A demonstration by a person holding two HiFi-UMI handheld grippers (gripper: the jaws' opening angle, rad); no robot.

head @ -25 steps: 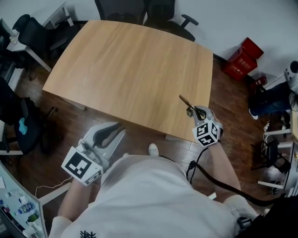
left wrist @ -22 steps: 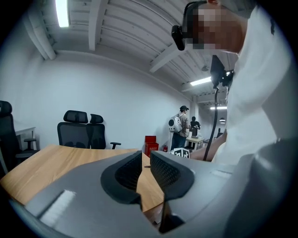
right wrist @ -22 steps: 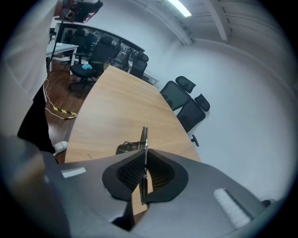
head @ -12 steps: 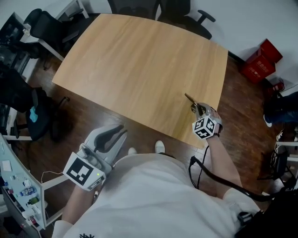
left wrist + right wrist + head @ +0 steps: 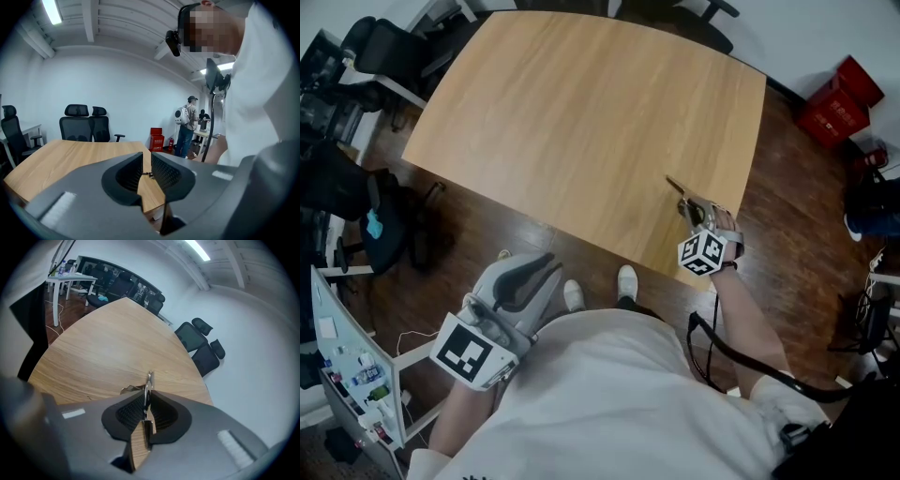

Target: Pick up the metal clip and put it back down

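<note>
The metal clip [image 5: 678, 190] is a thin silvery strip that sticks out ahead of my right gripper [image 5: 694, 212], low over the wooden table [image 5: 581, 112] near its front right edge. In the right gripper view the clip [image 5: 148, 379] stands on edge between the pads, and the right gripper [image 5: 146, 405] still presses on it while its jaws are opening. My left gripper [image 5: 542, 269] hangs off the table's near side, over the floor by my body. In its own view the left gripper [image 5: 146, 166] shows a narrow gap between the pads with nothing in it.
Red boxes [image 5: 839, 103] stand on the floor to the table's right. Black office chairs [image 5: 712, 9] sit at the far edge and another chair [image 5: 384, 47] at the left. A black cable [image 5: 712, 347] trails from my right arm. A person [image 5: 186, 126] stands far off.
The head view has shifted. The right gripper with the clip has stayed by the table's front right edge and looks slightly lower. The left gripper has hardly moved.
</note>
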